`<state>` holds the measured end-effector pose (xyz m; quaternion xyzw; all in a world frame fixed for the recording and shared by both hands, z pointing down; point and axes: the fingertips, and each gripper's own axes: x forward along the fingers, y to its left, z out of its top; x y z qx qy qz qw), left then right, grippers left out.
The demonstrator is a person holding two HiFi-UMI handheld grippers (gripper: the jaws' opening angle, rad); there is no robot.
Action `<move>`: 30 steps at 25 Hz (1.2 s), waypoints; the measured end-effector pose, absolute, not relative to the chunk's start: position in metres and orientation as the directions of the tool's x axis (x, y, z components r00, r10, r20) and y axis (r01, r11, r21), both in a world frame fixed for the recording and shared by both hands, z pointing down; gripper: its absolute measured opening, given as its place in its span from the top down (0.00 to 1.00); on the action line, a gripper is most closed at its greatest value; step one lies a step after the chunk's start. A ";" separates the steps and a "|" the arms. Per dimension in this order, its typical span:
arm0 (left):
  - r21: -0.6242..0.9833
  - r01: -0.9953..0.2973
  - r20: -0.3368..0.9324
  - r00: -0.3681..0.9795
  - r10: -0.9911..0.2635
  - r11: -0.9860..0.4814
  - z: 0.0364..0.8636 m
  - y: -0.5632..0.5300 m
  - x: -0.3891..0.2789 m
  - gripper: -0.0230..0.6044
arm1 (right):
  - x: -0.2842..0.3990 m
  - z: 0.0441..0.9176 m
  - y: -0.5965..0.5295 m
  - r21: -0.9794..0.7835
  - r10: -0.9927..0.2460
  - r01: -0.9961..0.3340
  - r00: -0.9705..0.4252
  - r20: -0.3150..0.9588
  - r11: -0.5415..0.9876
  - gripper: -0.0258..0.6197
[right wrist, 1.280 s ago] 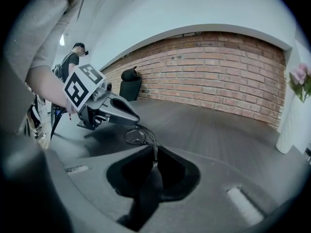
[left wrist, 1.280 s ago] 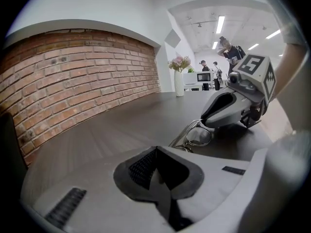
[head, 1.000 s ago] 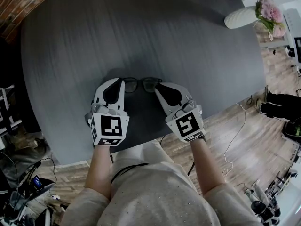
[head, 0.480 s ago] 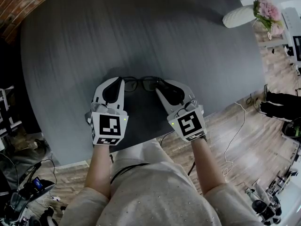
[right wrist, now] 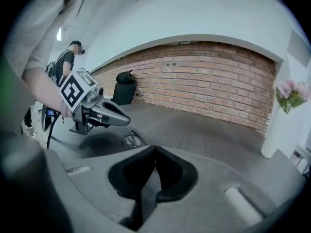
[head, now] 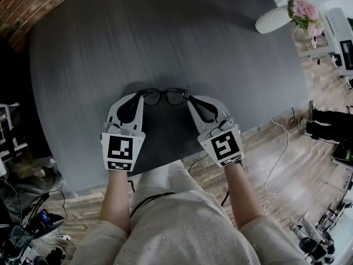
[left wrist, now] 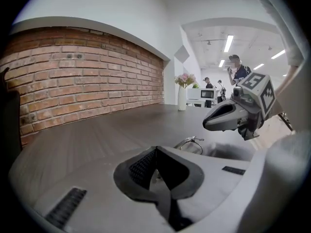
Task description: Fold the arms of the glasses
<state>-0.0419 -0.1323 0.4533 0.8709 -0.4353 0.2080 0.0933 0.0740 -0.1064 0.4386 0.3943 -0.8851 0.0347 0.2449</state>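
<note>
Black-framed glasses (head: pixel 162 96) hang between my two grippers over the near part of the dark grey table (head: pixel 165 37), lenses facing away from me. My left gripper (head: pixel 138 95) is shut at the frame's left end, and one lens (left wrist: pixel 192 143) shows just past its tips (left wrist: pixel 154 150). My right gripper (head: pixel 191 99) has just been closing and is shut at the frame's right end. In the right gripper view a lens (right wrist: pixel 130 141) lies left of its tips (right wrist: pixel 155 147). The arms themselves are hidden behind the jaws.
A white vase (head: pixel 273 20) with pink flowers (head: pixel 302 9) stands at the table's far right corner. The table's near edge runs just under my hands, with wooden floor and cables beyond. A brick wall (left wrist: pixel 87 76) borders the far side. People stand in the background (left wrist: pixel 235 69).
Both grippers have risen a little and the glasses have gone up with them. The right gripper's tips now sit tighter against the frame's right end.
</note>
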 end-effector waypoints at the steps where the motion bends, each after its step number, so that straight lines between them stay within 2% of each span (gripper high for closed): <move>1: -0.013 -0.801 0.434 0.536 -0.725 -0.599 0.450 -0.130 -0.043 0.97 | 0.074 0.434 -0.105 0.128 -0.689 -0.723 -0.568 0.449 0.679 0.96; 10: 0.090 -0.848 0.330 0.521 -0.787 -0.523 0.409 -0.115 -0.061 0.97 | 0.086 0.385 -0.101 0.049 -0.779 -0.812 -0.539 0.321 0.582 0.96; 30: 0.076 -0.863 0.178 0.505 -0.845 -0.500 0.324 -0.068 -0.084 0.97 | 0.084 0.305 -0.057 0.056 -0.833 -0.841 -0.522 0.184 0.539 0.96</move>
